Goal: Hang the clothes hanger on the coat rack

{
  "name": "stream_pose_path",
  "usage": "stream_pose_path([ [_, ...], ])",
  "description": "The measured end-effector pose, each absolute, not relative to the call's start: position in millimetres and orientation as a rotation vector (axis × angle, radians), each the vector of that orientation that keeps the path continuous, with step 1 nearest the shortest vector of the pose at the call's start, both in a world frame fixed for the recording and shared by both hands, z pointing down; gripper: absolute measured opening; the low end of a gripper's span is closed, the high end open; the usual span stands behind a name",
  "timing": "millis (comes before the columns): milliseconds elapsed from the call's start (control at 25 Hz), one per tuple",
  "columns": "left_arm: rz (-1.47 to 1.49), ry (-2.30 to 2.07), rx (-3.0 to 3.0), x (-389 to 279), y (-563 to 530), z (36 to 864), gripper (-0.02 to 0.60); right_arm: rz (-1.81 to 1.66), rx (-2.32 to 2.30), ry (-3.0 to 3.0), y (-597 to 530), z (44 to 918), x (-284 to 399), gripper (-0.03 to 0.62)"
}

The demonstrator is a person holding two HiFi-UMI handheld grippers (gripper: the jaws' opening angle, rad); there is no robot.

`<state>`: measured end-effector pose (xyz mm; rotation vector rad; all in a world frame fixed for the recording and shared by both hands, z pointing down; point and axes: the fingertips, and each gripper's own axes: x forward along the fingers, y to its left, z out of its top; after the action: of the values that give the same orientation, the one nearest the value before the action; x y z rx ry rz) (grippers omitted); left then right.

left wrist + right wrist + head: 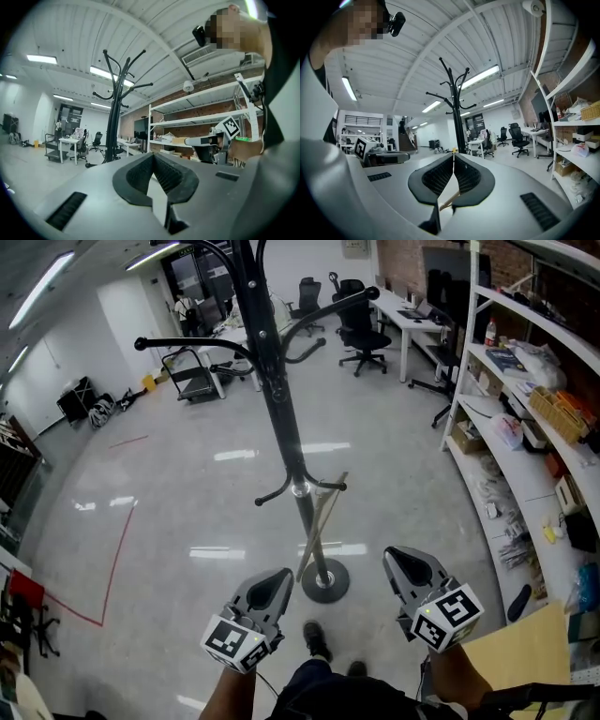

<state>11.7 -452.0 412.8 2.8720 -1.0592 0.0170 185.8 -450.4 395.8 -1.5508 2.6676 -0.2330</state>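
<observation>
The black coat rack (281,418) stands in the middle of the floor on a round base (324,583). It also rises ahead in the left gripper view (112,122) and the right gripper view (457,112). A wooden clothes hanger (322,521) leans against the lower pole. A sliver of it shows through the gap behind the right jaws (449,202). My left gripper (281,577) (153,157) is shut and empty, just left of the base. My right gripper (396,561) (453,158) is shut and empty, to the right of the base. Neither touches the hanger.
White shelving (525,427) loaded with boxes and papers runs along the right. A cardboard sheet (525,652) lies at the lower right. Office chairs (361,329) and desks stand far back. Red tape (117,559) marks the floor at left. My shoes (316,638) are near the base.
</observation>
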Motion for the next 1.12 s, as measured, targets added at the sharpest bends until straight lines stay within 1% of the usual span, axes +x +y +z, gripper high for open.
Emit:
stream_pose_path([
  [280,-0.005,-1.118,2.837,-20,-398,399,0.0,-0.237,-1.57,2.695,-415,394,171,0.009],
  [360,-0.054,-1.06,2.808,-29,-384,397,0.0,-0.213,-1.589,2.697,-402,389,162,0.009],
  [480,-0.102,-0.968,2.802,-43,-362,392,0.0,-0.183,-1.605,2.686,-382,386,142,0.008],
  [720,-0.015,-1.004,2.862,-99,-310,393,0.0,-0.217,-1.667,2.668,-329,396,88,0.008],
  [880,-0.008,-0.985,2.856,-130,-275,397,0.0,-0.258,-1.713,2.676,-292,409,59,0.008],
  [1120,-0.041,-0.918,2.838,-144,-223,402,0.0,-0.264,-1.706,2.711,-236,409,31,0.008],
])
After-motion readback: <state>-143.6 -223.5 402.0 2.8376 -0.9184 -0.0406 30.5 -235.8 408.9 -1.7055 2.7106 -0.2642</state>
